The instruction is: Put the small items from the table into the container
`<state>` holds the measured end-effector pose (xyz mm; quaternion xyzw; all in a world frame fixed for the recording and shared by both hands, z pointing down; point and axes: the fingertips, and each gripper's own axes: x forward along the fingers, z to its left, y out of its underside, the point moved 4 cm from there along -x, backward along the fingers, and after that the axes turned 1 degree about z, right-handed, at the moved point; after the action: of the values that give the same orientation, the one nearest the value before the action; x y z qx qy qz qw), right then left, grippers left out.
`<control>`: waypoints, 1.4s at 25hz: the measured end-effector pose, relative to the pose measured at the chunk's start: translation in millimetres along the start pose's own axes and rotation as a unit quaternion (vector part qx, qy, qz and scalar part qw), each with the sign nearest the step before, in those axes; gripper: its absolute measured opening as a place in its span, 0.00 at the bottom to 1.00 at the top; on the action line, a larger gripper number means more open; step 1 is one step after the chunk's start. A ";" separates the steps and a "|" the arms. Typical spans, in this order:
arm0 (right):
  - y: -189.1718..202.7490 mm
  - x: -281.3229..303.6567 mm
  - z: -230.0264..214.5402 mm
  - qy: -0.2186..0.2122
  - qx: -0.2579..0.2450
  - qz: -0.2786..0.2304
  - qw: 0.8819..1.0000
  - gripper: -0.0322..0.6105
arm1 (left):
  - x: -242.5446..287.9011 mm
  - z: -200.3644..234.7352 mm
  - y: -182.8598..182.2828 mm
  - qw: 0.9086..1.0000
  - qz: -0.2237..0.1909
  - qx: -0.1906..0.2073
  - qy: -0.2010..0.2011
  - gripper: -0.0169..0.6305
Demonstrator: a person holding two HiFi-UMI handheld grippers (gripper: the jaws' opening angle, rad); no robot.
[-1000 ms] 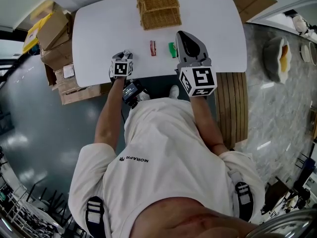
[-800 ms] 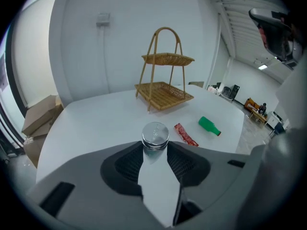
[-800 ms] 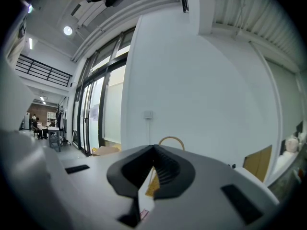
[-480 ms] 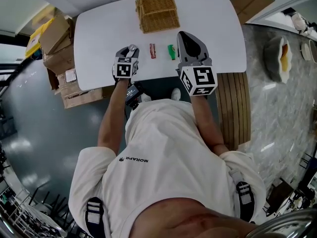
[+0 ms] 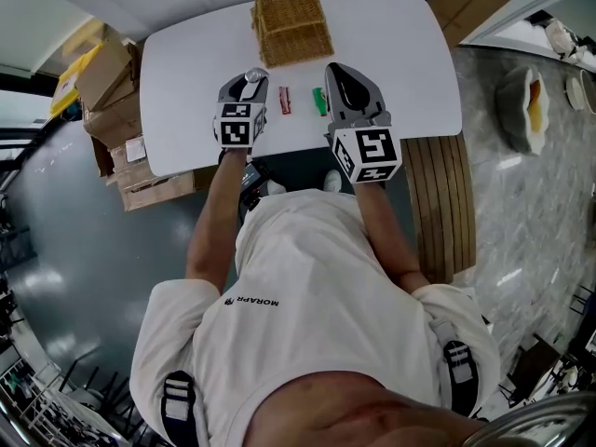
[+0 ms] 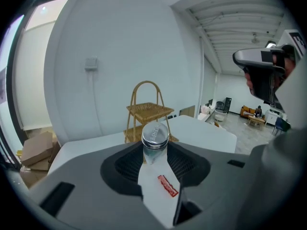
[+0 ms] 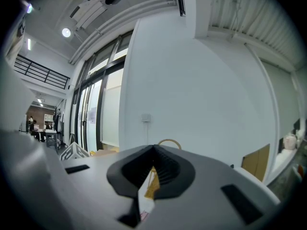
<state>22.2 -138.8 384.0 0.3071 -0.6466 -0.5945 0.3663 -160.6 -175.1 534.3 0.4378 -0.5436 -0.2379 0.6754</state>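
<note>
The left gripper has come up off the tabletop since a second ago. Then it sat low at the near edge. Now it is raised and has moved in from that edge toward the wicker basket, which stands at the middle of the far edge. Its jaws are clamped on a small clear bottle with a silver cap, upright between them with the cap showing above the tips. The bottle is therefore in the air over the tabletop, well short of the basket and not yet in it.

The right gripper has stayed where it was, over the near edge on the right. It points level toward the basket, its jaws are closed tip to tip, and nothing is between them.

Two small items remain on the tabletop between the two grippers, partway from the near edge to the basket: a red packet and, just to its right, a green item. Neither has moved over the last second.

My reading is that the pick-up of the bottle is done and the carry is under way. The bottle has yet to go over the basket and be let go there. The red and green items would then be left to collect.
</note>
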 end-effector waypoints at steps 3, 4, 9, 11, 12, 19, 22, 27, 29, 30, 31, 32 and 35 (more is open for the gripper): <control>0.9 -1.9 0.5 0.001 0.000 0.000 1.000 0.06 | -1.9 -2.3 -13.6 1.000 -0.017 0.001 -0.001 0.27; 1.7 -2.4 -0.2 0.002 0.000 0.000 1.000 0.06 | -1.8 -3.2 -18.4 1.000 -0.023 -0.001 -0.001 0.27; 2.6 -4.8 -5.0 0.007 0.001 0.001 1.000 0.06 | -2.4 -10.8 -46.9 0.998 -0.055 -0.001 -0.001 0.27; 2.7 -6.6 -6.2 0.009 0.000 0.000 1.000 0.06 | -3.5 -13.9 -57.9 0.997 -0.072 0.000 -0.005 0.27; 3.0 -7.8 -7.1 0.009 -0.001 -0.001 1.000 0.06 | -3.9 -15.8 -63.1 0.997 -0.080 -0.001 -0.006 0.27; 1.9 -12.2 -15.7 0.020 0.000 -0.005 1.000 0.06 | 7.0 -21.0 -94.6 0.994 -0.110 0.001 0.003 0.27; -1.5 -14.4 -21.9 0.026 0.001 -0.010 1.000 0.06 | 19.0 -19.9 -105.8 0.993 -0.115 0.002 -0.001 0.27; -5.7 -17.7 -27.2 0.031 0.001 -0.015 0.999 0.06 | 44.9 -8.7 -116.8 0.993 -0.112 -0.011 -0.022 0.27; -7.8 -19.0 -28.9 0.032 0.005 -0.017 0.999 0.06 | 55.1 -4.9 -117.0 0.994 -0.102 -0.012 -0.024 0.27; -9.5 -19.3 -30.6 0.033 0.007 -0.018 0.999 0.06 | 60.2 -3.2 -116.8 0.995 -0.096 -0.011 -0.024 0.27; -11.2 -19.3 -32.5 0.034 0.009 -0.020 0.999 0.06 | 65.1 -1.3 -116.3 0.996 -0.090 -0.011 -0.024 0.27; -12.5 -19.4 -34.0 0.035 0.009 -0.022 0.999 0.06 | 69.5 0.7 -115.2 0.996 -0.085 -0.011 -0.025 0.27; -12.6 -18.9 -34.9 0.035 0.008 -0.023 0.999 0.06 | 81.4 5.9 -109.3 0.997 -0.068 -0.013 -0.028 0.27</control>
<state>61.3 -143.4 370.4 0.3455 -0.6309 -0.5861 0.3728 -125.3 -297.0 484.3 0.4582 -0.5286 -0.3023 0.6475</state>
